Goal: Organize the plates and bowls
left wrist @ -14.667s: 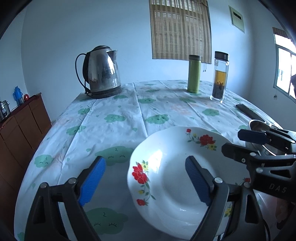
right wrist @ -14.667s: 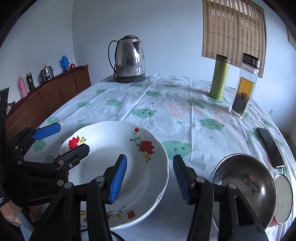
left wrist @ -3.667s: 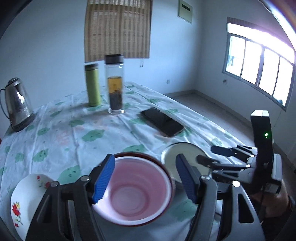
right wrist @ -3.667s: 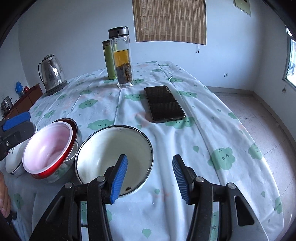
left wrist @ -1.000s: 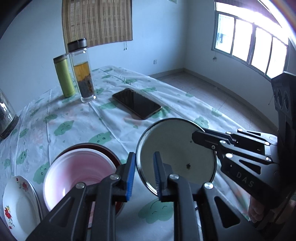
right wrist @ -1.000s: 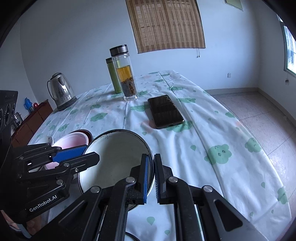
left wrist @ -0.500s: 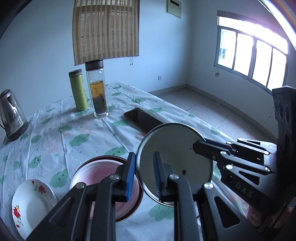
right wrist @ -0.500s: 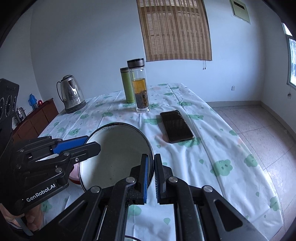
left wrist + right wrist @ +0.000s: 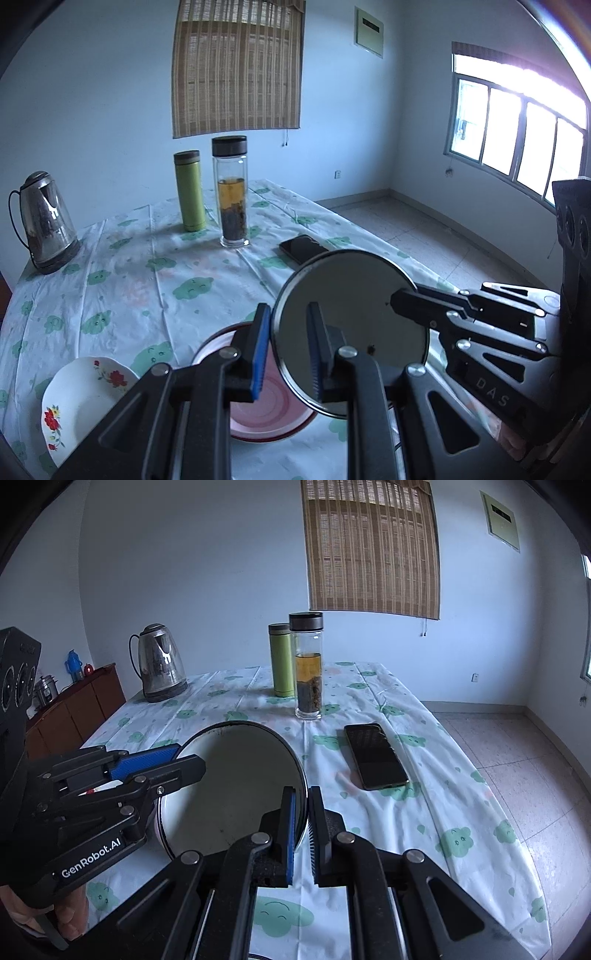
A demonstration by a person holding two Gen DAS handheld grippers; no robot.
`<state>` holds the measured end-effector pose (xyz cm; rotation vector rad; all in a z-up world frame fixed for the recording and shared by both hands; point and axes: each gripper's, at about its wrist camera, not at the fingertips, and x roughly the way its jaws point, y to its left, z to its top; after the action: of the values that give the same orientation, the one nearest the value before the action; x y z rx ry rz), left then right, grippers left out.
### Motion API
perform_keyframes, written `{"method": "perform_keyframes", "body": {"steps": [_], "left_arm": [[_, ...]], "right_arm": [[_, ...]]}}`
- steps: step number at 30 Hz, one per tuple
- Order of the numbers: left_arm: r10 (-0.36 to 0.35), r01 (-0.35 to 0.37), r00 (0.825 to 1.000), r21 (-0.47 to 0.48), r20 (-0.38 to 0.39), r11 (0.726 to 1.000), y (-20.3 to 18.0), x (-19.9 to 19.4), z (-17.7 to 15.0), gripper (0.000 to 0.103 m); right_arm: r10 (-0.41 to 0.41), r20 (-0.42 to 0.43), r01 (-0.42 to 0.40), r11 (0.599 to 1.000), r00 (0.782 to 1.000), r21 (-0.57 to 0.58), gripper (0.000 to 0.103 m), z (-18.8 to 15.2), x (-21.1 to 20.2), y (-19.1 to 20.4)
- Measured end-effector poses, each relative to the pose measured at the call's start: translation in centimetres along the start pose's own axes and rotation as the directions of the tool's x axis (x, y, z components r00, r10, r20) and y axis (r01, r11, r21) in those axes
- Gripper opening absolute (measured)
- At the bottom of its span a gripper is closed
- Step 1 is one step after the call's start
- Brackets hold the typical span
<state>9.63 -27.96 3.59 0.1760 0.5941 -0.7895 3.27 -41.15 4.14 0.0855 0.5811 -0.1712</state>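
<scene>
A white enamel bowl (image 9: 354, 325) with a dark rim hangs above the table, tilted so its inside faces me. My left gripper (image 9: 287, 343) is shut on its left rim, and my right gripper (image 9: 302, 823) is shut on its right rim. Each gripper shows in the other's view: the right gripper (image 9: 400, 299) and the left gripper (image 9: 188, 758) across the enamel bowl (image 9: 236, 786). Below and to the left, a pink bowl (image 9: 266, 410) sits nested in a red-rimmed one. A white floral plate (image 9: 81, 398) lies at the near left.
On the cloud-print tablecloth (image 9: 147, 280) stand a steel kettle (image 9: 44, 229), a green flask (image 9: 190, 192) and a glass tea bottle (image 9: 232, 195). A black phone (image 9: 375, 755) lies right of the bowl. A wooden sideboard (image 9: 74, 709) stands at the left wall.
Both grippers have risen with the enamel bowl held between them, lifting it off the cloth. It now overlaps the pink bowl's right side in the left wrist view.
</scene>
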Motion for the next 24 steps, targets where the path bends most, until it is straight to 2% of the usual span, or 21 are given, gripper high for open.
{"method": "perform_keyframes", "body": {"steps": [8,15,24], "left_arm": [[0.020,-0.021,1.000,-0.053,-0.006,0.998,2.5,0.1,0.0,0.017],[0.034,-0.035,0.999,-0.082,-0.014,0.996,3.8,0.2,-0.1,0.017],[0.058,-0.063,0.997,-0.096,-0.049,0.993,4.9,1.2,-0.4,0.017]], "right_arm": [[0.019,-0.004,-0.019,0.999,1.000,-0.049,0.008,1.2,0.8,2.5],[0.045,-0.025,-0.046,0.998,0.999,-0.052,0.008,1.6,1.8,3.2],[0.069,-0.083,-0.073,0.996,0.994,-0.045,0.008,1.3,3.7,3.9]]}}
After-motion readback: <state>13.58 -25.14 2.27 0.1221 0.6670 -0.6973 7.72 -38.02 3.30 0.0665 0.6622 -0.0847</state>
